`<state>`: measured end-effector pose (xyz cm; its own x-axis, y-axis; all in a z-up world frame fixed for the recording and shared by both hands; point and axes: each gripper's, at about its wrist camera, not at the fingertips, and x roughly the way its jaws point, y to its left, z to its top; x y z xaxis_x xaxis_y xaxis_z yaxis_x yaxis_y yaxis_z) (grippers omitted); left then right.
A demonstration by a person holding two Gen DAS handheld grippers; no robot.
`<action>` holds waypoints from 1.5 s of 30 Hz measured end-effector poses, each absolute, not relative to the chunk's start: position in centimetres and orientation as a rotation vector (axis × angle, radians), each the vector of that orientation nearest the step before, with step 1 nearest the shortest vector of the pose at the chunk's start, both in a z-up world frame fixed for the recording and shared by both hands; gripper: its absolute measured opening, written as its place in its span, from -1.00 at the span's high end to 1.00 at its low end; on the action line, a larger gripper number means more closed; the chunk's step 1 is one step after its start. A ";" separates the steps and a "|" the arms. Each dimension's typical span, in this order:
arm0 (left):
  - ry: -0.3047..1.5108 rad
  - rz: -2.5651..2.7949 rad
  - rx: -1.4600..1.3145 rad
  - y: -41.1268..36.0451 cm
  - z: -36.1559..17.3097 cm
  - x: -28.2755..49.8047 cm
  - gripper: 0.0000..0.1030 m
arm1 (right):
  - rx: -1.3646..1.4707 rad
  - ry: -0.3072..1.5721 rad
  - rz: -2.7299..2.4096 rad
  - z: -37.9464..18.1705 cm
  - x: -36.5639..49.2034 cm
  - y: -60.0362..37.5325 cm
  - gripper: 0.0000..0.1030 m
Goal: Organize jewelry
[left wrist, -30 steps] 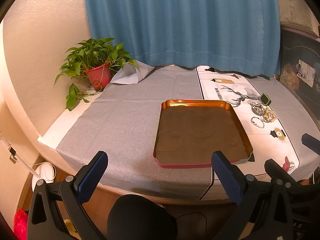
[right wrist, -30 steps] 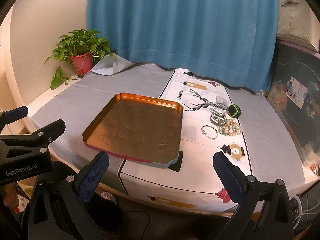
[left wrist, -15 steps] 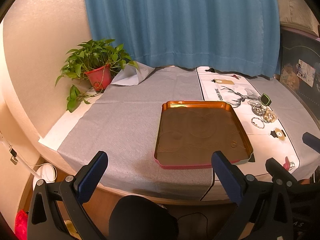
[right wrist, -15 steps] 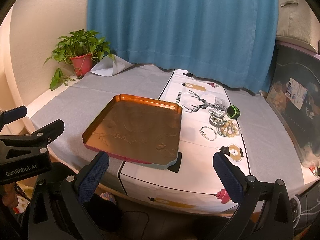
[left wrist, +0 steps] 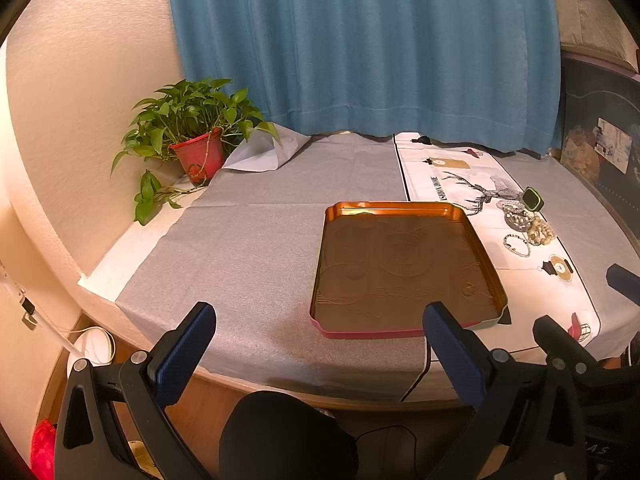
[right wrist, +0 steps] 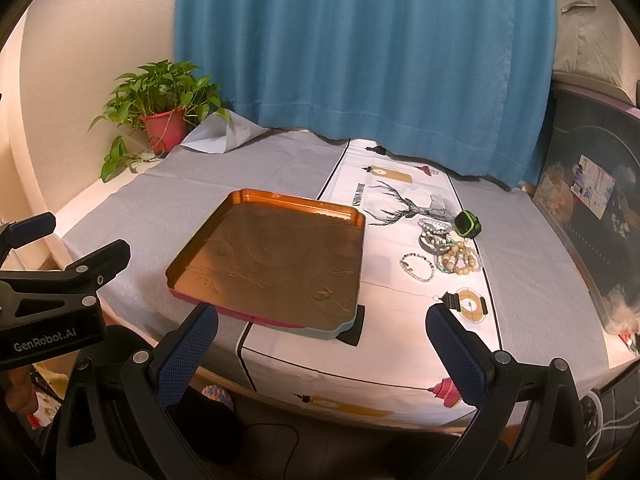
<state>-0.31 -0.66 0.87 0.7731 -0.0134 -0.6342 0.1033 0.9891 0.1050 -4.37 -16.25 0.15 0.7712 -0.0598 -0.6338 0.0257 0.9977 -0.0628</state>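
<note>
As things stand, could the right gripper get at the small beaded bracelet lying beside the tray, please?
Probably yes: the right gripper is open and empty, and the small beaded bracelet lies alone on the white runner, clear of the tray.

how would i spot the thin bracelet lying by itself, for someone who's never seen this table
Find the white runner with the deer print, right of the orange tray. A pile of bracelets sits below the deer, beside a green-edged watch. The thin bracelet lies flat just left of that pile, a single open ring of small beads, not heaped with chunky ones.
</note>
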 end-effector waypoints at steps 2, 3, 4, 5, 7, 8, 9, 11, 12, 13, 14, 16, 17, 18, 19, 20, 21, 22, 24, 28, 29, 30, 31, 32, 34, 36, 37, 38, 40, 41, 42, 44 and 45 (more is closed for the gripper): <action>0.683 -0.063 0.135 -0.6 0.8 -0.3 -1.00 | -0.051 0.689 -0.047 0.0 -4.3 -16.2 -1.00; 0.683 -0.063 0.135 -0.6 0.9 -0.3 -1.00 | -0.049 0.689 -0.046 0.0 -4.3 -16.2 -1.00; 0.683 -0.062 0.135 -0.7 0.8 -0.3 -1.00 | -0.046 0.692 -0.045 0.0 -4.3 -16.3 -1.00; 0.683 -0.062 0.135 -0.7 0.8 -0.3 -1.00 | -0.047 0.691 -0.045 0.0 -4.3 -16.3 -1.00; 0.683 -0.060 0.134 -0.7 0.8 -0.4 -1.00 | -0.048 0.690 -0.046 0.0 -4.3 -16.3 -1.00; 0.683 -0.061 0.134 -0.7 0.8 -0.4 -1.00 | -0.049 0.689 -0.047 -0.1 -4.3 -16.2 -1.00; 0.684 -0.060 0.132 -0.6 0.9 -0.4 -1.00 | -0.049 0.690 -0.046 -0.2 -4.2 -16.2 -1.00; 0.684 -0.063 0.132 -0.7 0.9 -0.4 -1.00 | -0.045 0.694 -0.047 0.1 -4.2 -16.7 -1.00; 0.684 -0.064 0.135 -0.7 0.8 -0.4 -1.00 | -0.039 0.698 -0.048 0.1 -4.3 -16.9 -1.00; 0.686 -0.067 0.138 -0.8 0.9 -0.4 -1.00 | -0.035 0.701 -0.049 0.0 -4.3 -17.1 -1.00; 0.688 -0.069 0.141 -0.9 0.9 -0.3 -1.00 | -0.028 0.703 -0.052 -0.1 -4.3 -17.3 -1.00; 0.694 -0.075 0.148 -1.1 1.1 0.1 -1.00 | -0.010 0.713 -0.067 -0.7 -4.3 -18.3 -1.00; 0.697 -0.078 0.152 -1.4 1.1 0.2 -1.00 | -0.002 0.719 -0.077 -1.1 -4.3 -18.9 -1.00; 0.702 -0.083 0.154 -1.7 1.0 0.5 -1.00 | 0.009 0.727 -0.094 -1.5 -4.3 -19.7 -1.00; 0.708 -0.090 0.155 -2.0 0.9 0.8 -1.00 | 0.022 0.736 -0.115 -2.0 -4.2 -20.8 -1.00; 0.715 -0.099 0.158 -2.5 0.7 1.1 -1.00 | 0.038 0.744 -0.140 -2.4 -4.1 -22.0 -1.00; 0.722 -0.111 0.162 -3.1 0.7 1.5 -1.00 | 0.055 0.751 -0.165 -2.9 -3.9 -23.4 -1.00; 0.725 -0.119 0.166 -3.8 0.4 1.8 -1.00 | 0.073 0.757 -0.191 -3.3 -3.7 -24.9 -1.00; 0.739 -0.149 0.175 -5.7 0.0 2.7 -1.00 | 0.112 0.766 -0.244 -3.9 -3.1 -28.2 -1.00; 0.783 -0.216 0.178 -9.7 -0.8 5.1 -1.00 | 0.174 0.781 -0.325 -4.8 -0.6 -35.0 -1.00; 0.787 -0.226 0.179 -10.8 -0.9 5.7 -1.00 | 0.182 0.783 -0.338 -5.1 0.4 -36.7 -1.00; 0.788 -0.233 0.183 -12.0 -1.0 6.3 -1.00 | 0.185 0.789 -0.348 -5.4 1.6 -38.2 -1.00; 0.789 -0.238 0.189 -13.0 -1.2 6.8 -1.00 | 0.188 0.792 -0.354 -5.8 2.6 -39.6 -1.00; 0.792 -0.245 0.195 -14.1 -1.3 7.4 -1.00 | 0.190 0.797 -0.361 -6.2 3.9 -40.7 -1.00; 0.796 -0.251 0.205 -16.1 -1.7 8.5 -1.00 | 0.196 0.819 -0.355 -7.4 6.4 -42.7 -1.00; 0.800 -0.257 0.219 -18.0 -2.0 9.7 -1.00 | 0.208 0.847 -0.352 -8.8 9.0 -43.9 -1.00; 0.802 -0.261 0.224 -18.7 -2.1 10.2 -1.00 | 0.211 0.859 -0.347 -9.4 10.0 -44.3 -1.00; 0.805 -0.265 0.228 -19.5 -2.3 10.7 -1.00 | 0.211 0.876 -0.347 -10.3 11.2 -44.6 -1.00; 0.808 -0.274 0.235 -20.8 -2.6 11.4 -1.00 | 0.199 0.907 -0.345 -11.7 13.0 -44.9 -1.00; 0.808 -0.277 0.241 -21.5 -2.9 11.7 -1.00 | 0.185 0.923 -0.350 -12.5 13.7 -45.1 -1.00; 0.809 -0.280 0.247 -22.2 -3.1 12.0 -1.00 | 0.188 0.901 -0.340 -12.9 13.9 -45.4 -1.00; 0.816 -0.288 0.259 -23.5 -3.6 12.5 -1.00 | 0.184 0.913 -0.362 -13.1 13.6 -46.1 -1.00; 0.819 -0.294 0.263 -24.1 -3.8 12.7 -1.00 | 0.146 0.964 -0.399 -13.5 13.5 -46.5 -1.00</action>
<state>12.65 -24.05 -3.82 0.6468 -0.1542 -0.7469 0.3554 0.9274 0.1163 13.47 -46.49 -13.49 0.5047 -0.2647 -0.8217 0.3931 0.9179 -0.0543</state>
